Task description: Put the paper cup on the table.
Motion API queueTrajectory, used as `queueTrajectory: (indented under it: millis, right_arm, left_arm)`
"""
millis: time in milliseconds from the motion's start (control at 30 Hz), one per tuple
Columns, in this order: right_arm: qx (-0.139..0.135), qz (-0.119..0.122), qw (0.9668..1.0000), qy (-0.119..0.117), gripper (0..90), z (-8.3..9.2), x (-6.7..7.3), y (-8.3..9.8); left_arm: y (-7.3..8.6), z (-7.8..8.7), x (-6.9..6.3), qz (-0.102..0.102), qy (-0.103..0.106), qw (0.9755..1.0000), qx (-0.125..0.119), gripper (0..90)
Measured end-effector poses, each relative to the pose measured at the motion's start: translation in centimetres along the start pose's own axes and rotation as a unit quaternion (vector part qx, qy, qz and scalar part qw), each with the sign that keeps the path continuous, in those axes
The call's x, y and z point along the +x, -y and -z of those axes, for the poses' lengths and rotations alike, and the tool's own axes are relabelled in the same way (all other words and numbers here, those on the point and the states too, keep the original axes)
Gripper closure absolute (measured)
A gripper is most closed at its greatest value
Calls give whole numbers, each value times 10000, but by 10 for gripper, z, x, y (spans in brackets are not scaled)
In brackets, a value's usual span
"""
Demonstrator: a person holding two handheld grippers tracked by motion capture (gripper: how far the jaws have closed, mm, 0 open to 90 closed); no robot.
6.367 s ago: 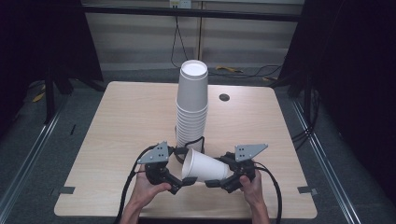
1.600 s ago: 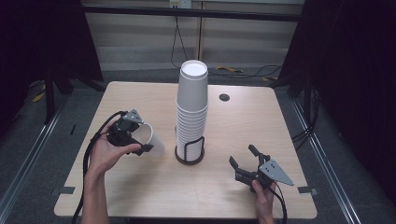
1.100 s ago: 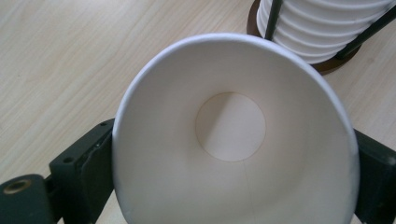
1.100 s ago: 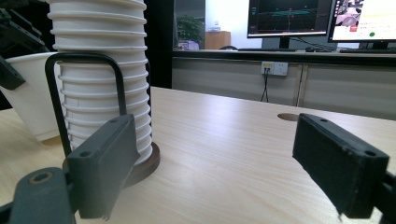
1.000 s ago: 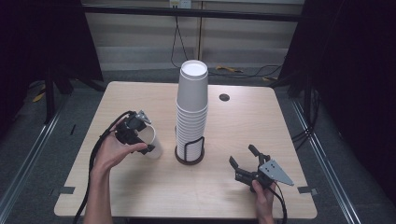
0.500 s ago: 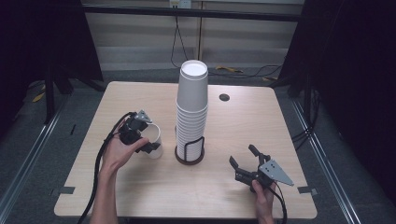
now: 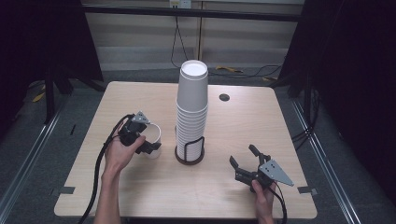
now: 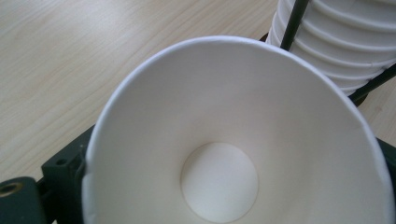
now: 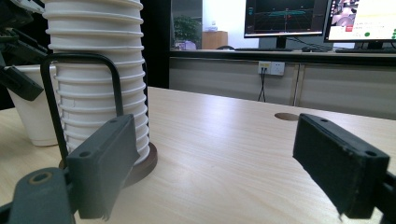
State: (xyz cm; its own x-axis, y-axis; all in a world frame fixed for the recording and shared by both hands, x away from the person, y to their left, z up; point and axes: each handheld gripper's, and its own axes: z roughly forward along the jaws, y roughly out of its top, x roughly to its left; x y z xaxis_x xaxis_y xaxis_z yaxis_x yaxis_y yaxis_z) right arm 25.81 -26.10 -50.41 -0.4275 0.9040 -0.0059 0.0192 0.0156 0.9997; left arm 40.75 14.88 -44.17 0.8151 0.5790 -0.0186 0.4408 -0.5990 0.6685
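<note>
The single paper cup (image 7: pixel 152 138) stands upright on the table (image 7: pixel 280 126), mouth up, just left of the cup stack (image 7: pixel 192 109) and near the table's left half. In the left gripper view the cup (image 8: pixel 233 149) is seen from above, its open mouth and flat bottom facing the camera, with the stack's ribbed rims (image 8: pixel 345 42) close behind it.

The left claw (image 7: pixel 142 140) sits at the cup, one black jaw on each side of the cup's wall. Its jaws have just been opening with the cup between them; they now stand spread, and the pads do not appear to press the wall. The left hand (image 7: pixel 116 156) holds the claw body beside the cup.

The stack stands inverted in a round dark holder (image 7: pixel 189 156) with a black wire loop (image 9: pixel 81 93) rising along its side. The single cup (image 9: pixel 30 112) is apart from the holder, just beside it.

The right claw (image 7: pixel 247 168) rests low near the table's front right edge, well apart from the stack, jaws spread wide with nothing between them; the right gripper view confirms bare table between the pads (image 9: pixel 341 163). The right hand (image 7: pixel 264 193) grips it from below.
</note>
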Motion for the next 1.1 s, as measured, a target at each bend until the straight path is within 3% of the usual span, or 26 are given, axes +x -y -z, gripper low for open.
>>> queueTrajectory:
  millis: [33, 167, 267, 467, 533, 667, 700, 967, 1100]
  right_arm:
    - [3, -6, 10000, -2, 135, 0, 0, 0]
    - [0, -6, 10000, -2, 135, 0, 0, 0]
    - [1, -5, 10000, -2, 135, 0, 0, 0]
    - [-1, 1, 10000, -1, 136, 0, 0, 0]
    - [-1, 0, 10000, -1, 136, 0, 0, 0]
    - [0, -1, 10000, -1, 136, 0, 0, 0]
    - [-1, -1, 10000, -2, 136, 0, 0, 0]
    - [-10, -4, 10000, -12, 136, 0, 0, 0]
    - [-11, -6, 10000, -12, 136, 0, 0, 0]
  left_arm:
    - [1, -1, 0, -7, 25, 10000, 23, 38]
    - [5, -1, -4, -20, -205, 9998, -67, 47]
    - [11, -4, -1, 72, -94, 9998, -163, 71]
    - [22, 0, -6, 135, -194, 9989, -410, 104]
    - [25, 0, -6, 173, -101, 9984, -527, 105]
    - [33, -2, -5, 330, -102, 9963, -793, 117]
    - [37, -4, -5, 410, 9, 9945, -963, 116]
    - [50, -9, -5, 577, 29, 9934, -987, 139]
    - [58, -9, -9, 684, -8, 9910, -1149, 149]
